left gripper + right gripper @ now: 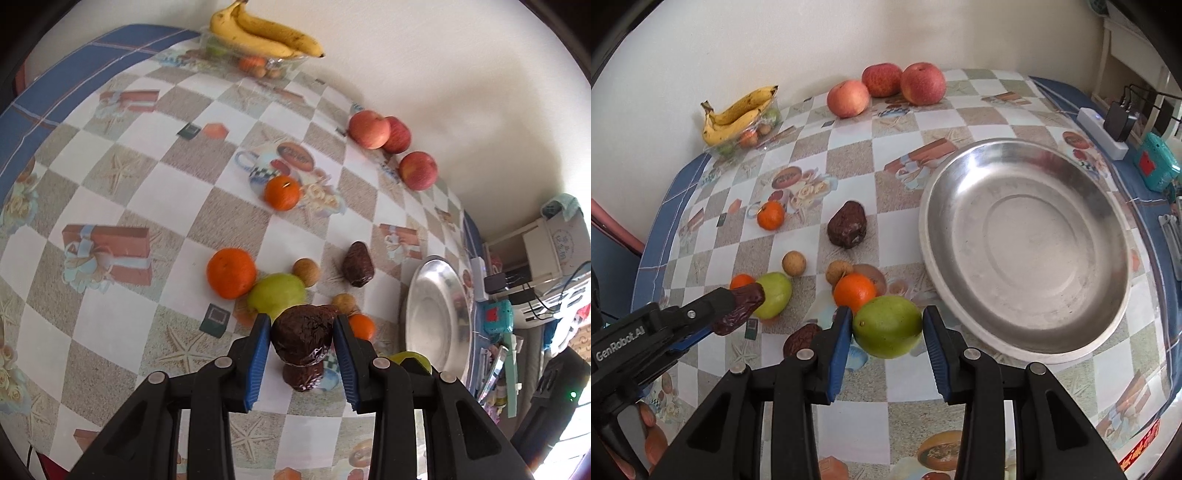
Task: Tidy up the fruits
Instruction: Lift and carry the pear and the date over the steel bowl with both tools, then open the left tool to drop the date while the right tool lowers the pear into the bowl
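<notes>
While the left gripper (303, 332) pinches a dark wrapped fruit (303, 336), low in its frame, it half hides a pear (275, 293). Only the right view shows the right gripper (886, 328) squeezing a green mango (887, 326) beside the bowl (1027, 243).

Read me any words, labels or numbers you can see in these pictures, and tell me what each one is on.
"GenRobot.AI": white lettering on the side of the black left claw, seen from the right wrist view.
Dark oval label printed on the tablecloth: too blurred to read.
White box on the side shelf: faint marking, unreadable.
</notes>
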A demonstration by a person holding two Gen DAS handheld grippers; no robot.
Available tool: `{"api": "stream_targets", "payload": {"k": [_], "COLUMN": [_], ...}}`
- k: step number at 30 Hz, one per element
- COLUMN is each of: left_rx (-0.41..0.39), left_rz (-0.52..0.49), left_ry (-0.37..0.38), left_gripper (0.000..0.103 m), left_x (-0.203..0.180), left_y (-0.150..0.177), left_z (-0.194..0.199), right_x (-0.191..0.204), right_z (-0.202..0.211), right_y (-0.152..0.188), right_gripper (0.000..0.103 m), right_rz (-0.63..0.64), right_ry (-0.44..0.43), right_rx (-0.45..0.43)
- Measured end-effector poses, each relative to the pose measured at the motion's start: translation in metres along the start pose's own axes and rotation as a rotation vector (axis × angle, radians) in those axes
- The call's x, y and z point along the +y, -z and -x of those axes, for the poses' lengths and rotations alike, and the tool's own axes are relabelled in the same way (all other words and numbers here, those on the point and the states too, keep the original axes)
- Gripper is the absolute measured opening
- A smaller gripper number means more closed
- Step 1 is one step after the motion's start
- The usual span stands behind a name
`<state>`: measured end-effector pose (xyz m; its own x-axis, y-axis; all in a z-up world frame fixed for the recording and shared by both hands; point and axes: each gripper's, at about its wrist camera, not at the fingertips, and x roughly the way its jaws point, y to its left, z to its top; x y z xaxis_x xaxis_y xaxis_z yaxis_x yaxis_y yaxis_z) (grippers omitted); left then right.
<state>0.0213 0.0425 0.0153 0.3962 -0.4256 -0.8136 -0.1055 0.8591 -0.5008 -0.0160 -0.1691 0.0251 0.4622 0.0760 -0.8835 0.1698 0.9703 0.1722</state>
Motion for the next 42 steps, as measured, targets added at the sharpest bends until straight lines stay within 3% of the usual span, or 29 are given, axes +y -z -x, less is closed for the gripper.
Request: {"api": "stream_targets", "payload": {"k": [11,16,20,31,42], "left_rx": [-0.004,0.005,0.008,0.017,0.028], "left_rz": [-0.074,-0.134,-0.207,-0.429,-0.478], "left_ry": [0.050,0.060,0.064,0.038,0.050], "left_gripper": [0.037,0.037,0.037,0.037,0.037], "left_x": [-0.027,-0.046,-0.069,-0.126,-0.147], "left_y": [0.005,0.012,0.018,0.037,0.039], "left_z": [-0.003,-0.008,-0.014,-0.048,-0.072], "right_x": [-0.025,-0.047,-0.067,-0.100,-0.114], "right_z": [0.009,0.014,0.018,0.014,0.007], "right_y": [-0.010,-0.014,-0.018,-0.020,-0.021], "right_gripper": [0.041,0.041,0.041,0.041,0.041], "right_rz": [-0.080,-0.137,-0.184,-0.277,-0.309], "right_ry": [0.012,0.070,0.123,0.140,0.162], "right_rx": [-0.033,-0.050,-0.070,-0.056,-0.030]}}
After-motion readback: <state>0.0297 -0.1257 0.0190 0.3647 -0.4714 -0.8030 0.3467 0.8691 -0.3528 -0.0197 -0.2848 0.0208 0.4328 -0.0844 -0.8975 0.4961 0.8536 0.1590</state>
